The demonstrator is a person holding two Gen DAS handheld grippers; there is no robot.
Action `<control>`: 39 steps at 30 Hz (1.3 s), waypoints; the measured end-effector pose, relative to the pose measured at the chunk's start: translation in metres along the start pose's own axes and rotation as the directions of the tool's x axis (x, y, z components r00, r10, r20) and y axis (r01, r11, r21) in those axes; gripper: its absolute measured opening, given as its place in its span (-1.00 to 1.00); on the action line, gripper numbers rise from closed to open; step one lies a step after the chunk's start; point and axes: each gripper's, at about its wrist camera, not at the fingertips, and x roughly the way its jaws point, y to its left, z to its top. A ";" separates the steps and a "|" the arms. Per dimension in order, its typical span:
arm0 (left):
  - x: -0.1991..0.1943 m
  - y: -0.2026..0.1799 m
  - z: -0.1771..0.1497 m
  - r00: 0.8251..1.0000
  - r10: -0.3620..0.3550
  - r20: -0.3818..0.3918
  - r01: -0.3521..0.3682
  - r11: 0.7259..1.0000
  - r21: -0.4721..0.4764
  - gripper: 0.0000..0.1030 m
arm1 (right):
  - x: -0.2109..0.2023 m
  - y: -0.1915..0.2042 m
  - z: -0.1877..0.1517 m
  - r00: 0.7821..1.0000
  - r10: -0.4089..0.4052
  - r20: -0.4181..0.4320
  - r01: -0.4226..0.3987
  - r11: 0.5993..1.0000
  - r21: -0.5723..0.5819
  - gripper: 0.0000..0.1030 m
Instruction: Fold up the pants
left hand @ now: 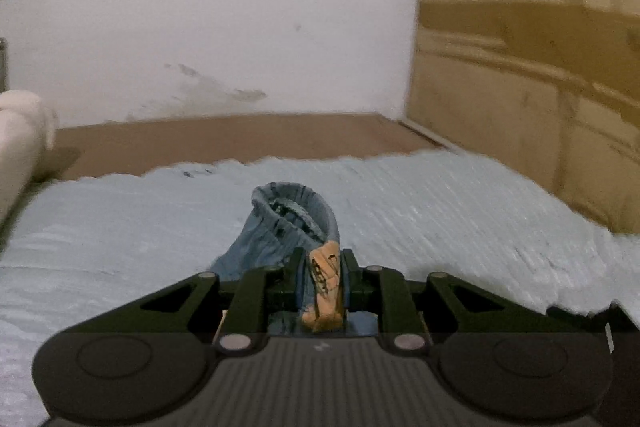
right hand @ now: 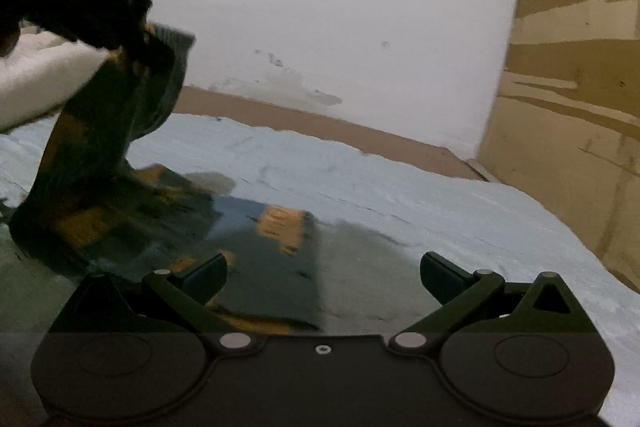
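step: lifting pants [left hand: 288, 227] edge to fold | my left gripper [left hand: 322, 267] clamped on denim; right gripper [right hand: 322, 275] agape, empty | next: carry edge across pale sheet [left hand: 440, 195]; lay flat

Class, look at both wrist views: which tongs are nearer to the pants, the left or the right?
Left. The left tongs are clamped on the pants, lifting one end. The right tongs hang open just above the part lying on the blue sheet.

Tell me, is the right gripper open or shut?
Open. The right gripper has its jaws spread wide, nothing pinched, over the pants.
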 end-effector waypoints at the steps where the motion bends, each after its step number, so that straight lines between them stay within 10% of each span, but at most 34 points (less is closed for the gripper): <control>1: 0.007 -0.007 -0.003 1.000 -0.011 -0.016 0.011 1.000 0.011 -0.60 | -0.002 -0.007 -0.003 1.000 -0.011 -0.008 0.011 1.000 0.009 0.99; 15: 0.034 -0.038 -0.057 0.976 -0.097 -0.193 0.119 0.987 0.107 0.22 | 0.001 -0.045 -0.018 0.998 -0.015 -0.067 0.023 0.993 0.115 0.99; 22: 0.011 -0.038 -0.092 0.981 -0.022 -0.192 0.069 0.968 0.243 0.29 | 0.022 -0.041 -0.001 0.981 0.183 -0.059 -0.171 0.971 0.165 0.99; 30: 0.010 -0.040 -0.096 0.983 0.001 -0.181 0.049 0.960 0.274 -0.08 | 0.084 -0.036 0.039 0.873 0.485 -0.052 -0.453 0.846 0.279 0.79; 39: 0.010 -0.034 -0.086 0.980 -0.044 -0.193 0.089 0.969 0.230 -0.84 | 0.140 -0.023 0.052 0.834 0.538 -0.124 -0.456 0.798 0.393 0.01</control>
